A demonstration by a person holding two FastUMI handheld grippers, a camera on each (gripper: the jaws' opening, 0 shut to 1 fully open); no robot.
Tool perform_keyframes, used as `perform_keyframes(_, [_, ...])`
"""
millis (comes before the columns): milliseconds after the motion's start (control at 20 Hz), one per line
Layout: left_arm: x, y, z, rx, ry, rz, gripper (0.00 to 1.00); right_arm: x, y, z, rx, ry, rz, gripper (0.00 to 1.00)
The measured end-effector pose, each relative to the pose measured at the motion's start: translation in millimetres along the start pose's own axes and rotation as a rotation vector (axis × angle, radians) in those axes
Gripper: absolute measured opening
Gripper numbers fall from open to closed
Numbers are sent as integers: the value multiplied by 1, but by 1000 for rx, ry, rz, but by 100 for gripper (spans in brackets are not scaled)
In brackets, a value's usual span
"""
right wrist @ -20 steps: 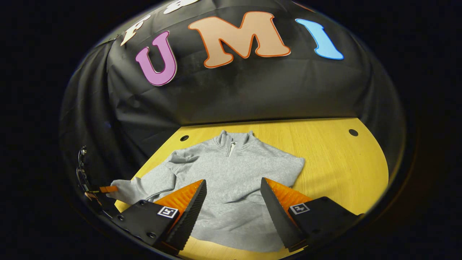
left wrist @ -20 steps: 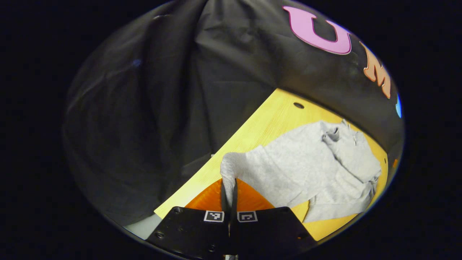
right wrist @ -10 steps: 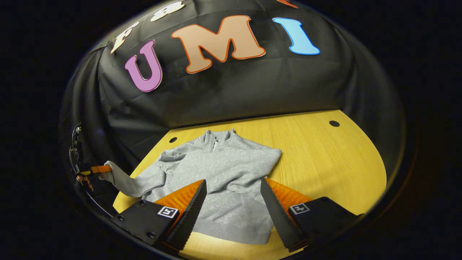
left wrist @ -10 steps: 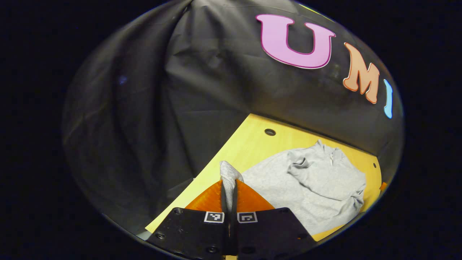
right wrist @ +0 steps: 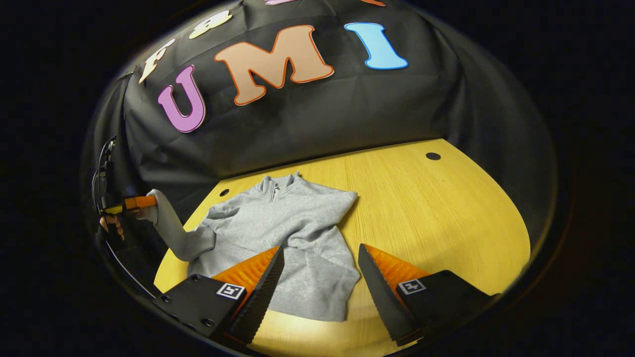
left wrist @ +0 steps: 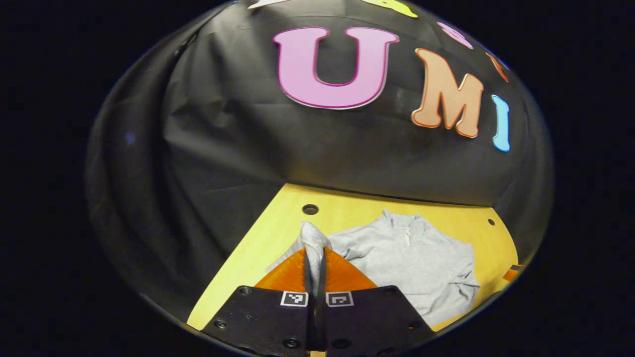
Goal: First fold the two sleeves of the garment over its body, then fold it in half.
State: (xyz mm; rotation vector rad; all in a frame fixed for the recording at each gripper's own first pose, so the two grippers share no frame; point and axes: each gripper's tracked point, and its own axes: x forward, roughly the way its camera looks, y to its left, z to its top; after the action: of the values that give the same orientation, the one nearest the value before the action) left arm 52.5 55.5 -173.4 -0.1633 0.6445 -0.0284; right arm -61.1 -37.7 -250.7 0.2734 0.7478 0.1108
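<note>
Yellow wood makes up the surface (right wrist: 446, 208), and a grey garment (right wrist: 292, 233) lies near its far left corner. At the left edge, the left hand-held gripper (left wrist: 315, 258) is clamped on the cuff of one sleeve (right wrist: 171, 225), lifted off the surface. The cloth looks soft, light and floppy, so cuffs and hems are good spots to hold. The right hand-held gripper (right wrist: 320, 277) hangs over the garment's bottom hem, fingers wide apart and holding nothing.
</note>
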Motion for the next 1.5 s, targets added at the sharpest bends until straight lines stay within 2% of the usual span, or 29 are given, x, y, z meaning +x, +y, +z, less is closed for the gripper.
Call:
perform_keyframes(450, [22, -129, 14, 96, -5, -183, 0, -21, -49, -1, 55, -15, -60, 96])
perform_keyframes(1000, [38, -281, -30, 173, 65, -388, 0, -41, -101, -8, 77, -9, -119, 96])
perform_keyframes(1050, [40, -292, -36, 183, 73, -401, 0, -43, -106, -8, 80, -7, -125, 96])
perform_keyframes(1100, [43, -301, -43, 193, 84, -408, 0, -44, -111, -9, 81, -7, -131, 90])
perform_keyframes(1150, [48, -312, -51, 200, 101, -422, 0, -47, -115, -8, 81, -10, -138, 96])
perform_keyframes(1300, [58, -333, -70, 217, 142, -436, 0, -52, -128, -9, 84, -10, -155, 96])
perform_keyframes(1350, [63, -336, -78, 225, 154, -429, 0, -53, -131, -9, 85, -8, -160, 90])
perform_keyframes(1400, [67, -339, -84, 223, 159, -421, 0, -54, -131, -10, 87, -6, -165, 96])
perform_keyframes(1500, [72, -348, -95, 217, 175, -426, 0, -53, -131, -11, 83, -3, -168, 96])
